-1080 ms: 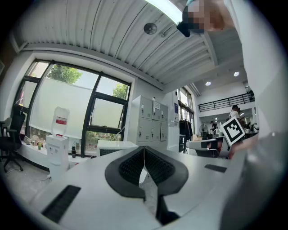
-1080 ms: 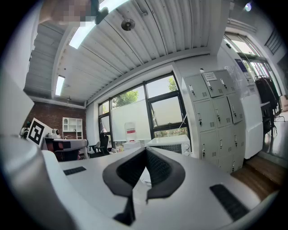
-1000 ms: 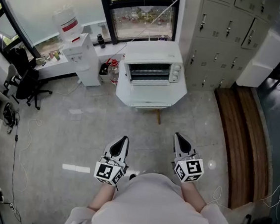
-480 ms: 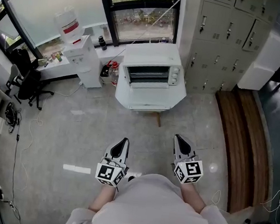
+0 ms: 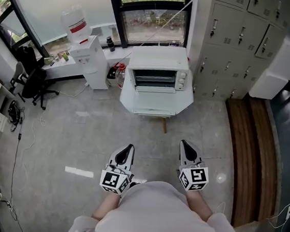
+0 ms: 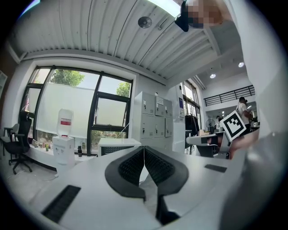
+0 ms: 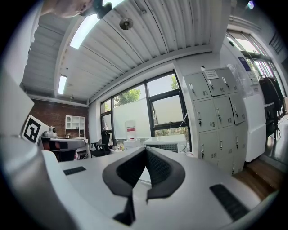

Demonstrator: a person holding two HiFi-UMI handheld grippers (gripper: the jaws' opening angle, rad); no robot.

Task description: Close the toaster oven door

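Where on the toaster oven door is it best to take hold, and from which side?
Judging from the head view, the toaster oven door seems open, folded down in front of the dark cavity. Take its free front edge, coming from the front and below, and lift.

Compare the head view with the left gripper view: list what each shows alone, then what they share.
Head view only: the wooden strip along the right of the floor and the white tape mark on the floor.

Left gripper view only: the ribbed ceiling, its ceiling light and a distant person near some desks.

Both: the toaster oven, the water dispenser, the grey lockers, the left gripper with its fingers together, and the right gripper, of which the left gripper view catches only the marker cube.
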